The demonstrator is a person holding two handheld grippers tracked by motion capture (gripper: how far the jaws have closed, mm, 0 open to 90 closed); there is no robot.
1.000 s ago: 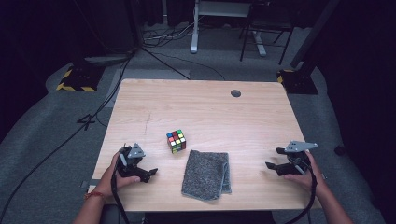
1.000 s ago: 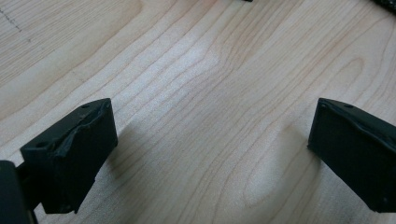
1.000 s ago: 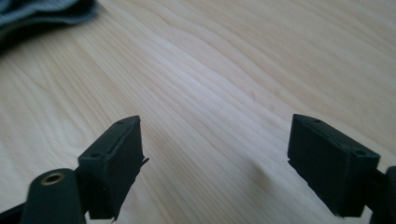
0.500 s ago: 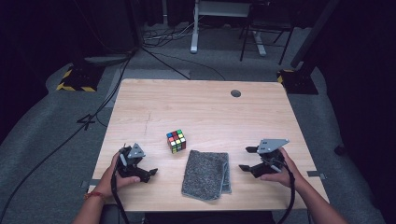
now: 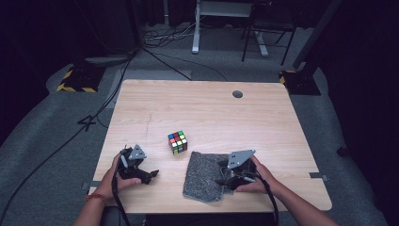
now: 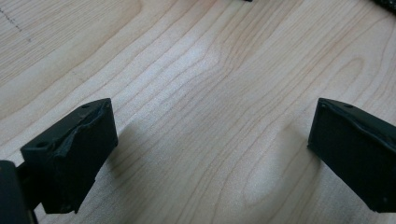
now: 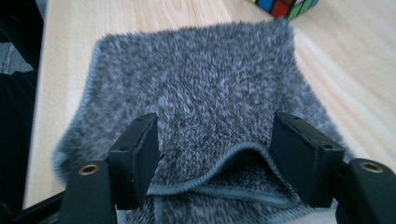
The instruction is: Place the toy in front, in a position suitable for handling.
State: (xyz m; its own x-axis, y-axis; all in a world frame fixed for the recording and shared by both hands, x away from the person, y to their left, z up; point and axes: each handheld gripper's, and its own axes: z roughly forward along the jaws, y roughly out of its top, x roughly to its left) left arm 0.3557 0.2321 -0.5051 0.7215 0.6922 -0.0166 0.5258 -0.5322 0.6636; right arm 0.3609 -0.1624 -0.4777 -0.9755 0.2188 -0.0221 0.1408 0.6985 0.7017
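Note:
A folded grey fuzzy cloth [image 5: 203, 178] lies near the table's front edge, right of centre. My right gripper [image 5: 222, 181] sits over the cloth's right edge. In the right gripper view its jaws have just been closing and still stand apart, astride the cloth [image 7: 196, 84], whose upper layer arches up between the pads [image 7: 140, 158]. A multicoloured puzzle cube [image 5: 177, 142] stands just behind the cloth's left corner, also seen as the cube [image 7: 282, 5] at the top edge. My left gripper [image 5: 148, 176] rests at the front left, open over bare wood [image 6: 210, 93].
The wooden table [image 5: 202, 108] has a round dark grommet [image 5: 237, 94] at its back right. Behind the table, cables run across the grey floor, with a desk frame [image 5: 195, 28] and yellow-black striped bases [image 5: 75, 84] beyond.
My right gripper has slid left from the table's right side onto the cloth's right edge. The left gripper, the cube and the cloth have stayed put.

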